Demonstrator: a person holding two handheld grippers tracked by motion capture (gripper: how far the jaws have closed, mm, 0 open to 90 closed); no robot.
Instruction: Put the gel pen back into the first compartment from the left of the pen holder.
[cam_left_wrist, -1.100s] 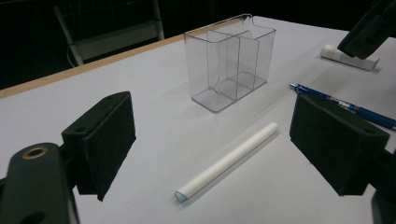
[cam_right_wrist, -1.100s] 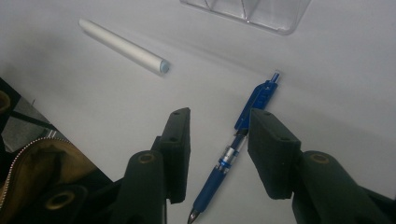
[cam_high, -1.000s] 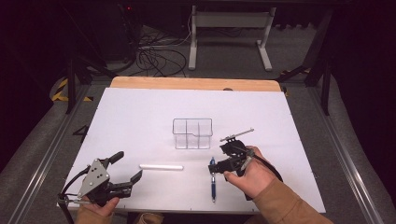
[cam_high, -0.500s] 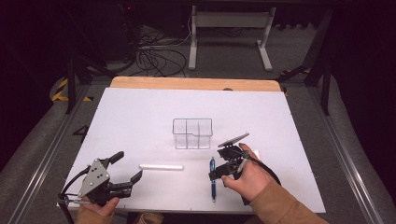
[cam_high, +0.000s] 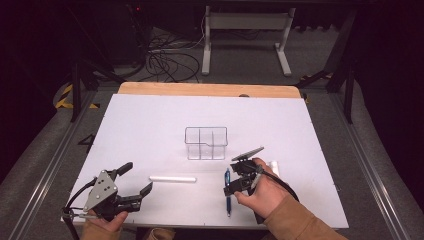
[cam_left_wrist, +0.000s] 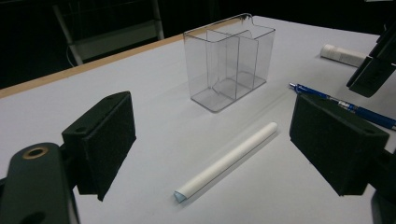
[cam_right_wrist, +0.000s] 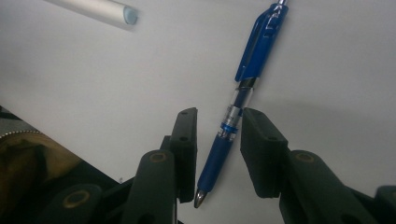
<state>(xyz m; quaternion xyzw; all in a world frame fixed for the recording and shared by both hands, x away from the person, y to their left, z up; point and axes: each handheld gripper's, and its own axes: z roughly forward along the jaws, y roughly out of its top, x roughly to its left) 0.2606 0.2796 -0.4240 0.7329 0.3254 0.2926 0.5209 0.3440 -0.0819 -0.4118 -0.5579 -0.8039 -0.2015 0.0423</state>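
A blue pen (cam_high: 228, 192) lies on the white table, pointing toward the near edge. My right gripper (cam_high: 229, 187) points down over it, and the pen (cam_right_wrist: 247, 70) runs between the two jaws. The jaws have just been closing on it. The right pad (cam_right_wrist: 261, 154) is at the barrel, while a gap remains at the left pad (cam_right_wrist: 187, 149). My left gripper (cam_high: 138, 177) rests wide open near the front left corner with nothing between its fingers. A white tube (cam_left_wrist: 229, 161) lies ahead of it, and beyond that stands a clear divided holder (cam_left_wrist: 231, 60).
A second white tube (cam_high: 274, 165) lies just right of my right hand. The clear holder (cam_high: 206, 143) stands mid-table, and a wooden strip (cam_high: 200, 90) edges the far side. Dark floor, cables and a desk frame lie beyond.
My right gripper has dipped a little toward the pen and its jaws have narrowed around it. The left gripper has stayed still.
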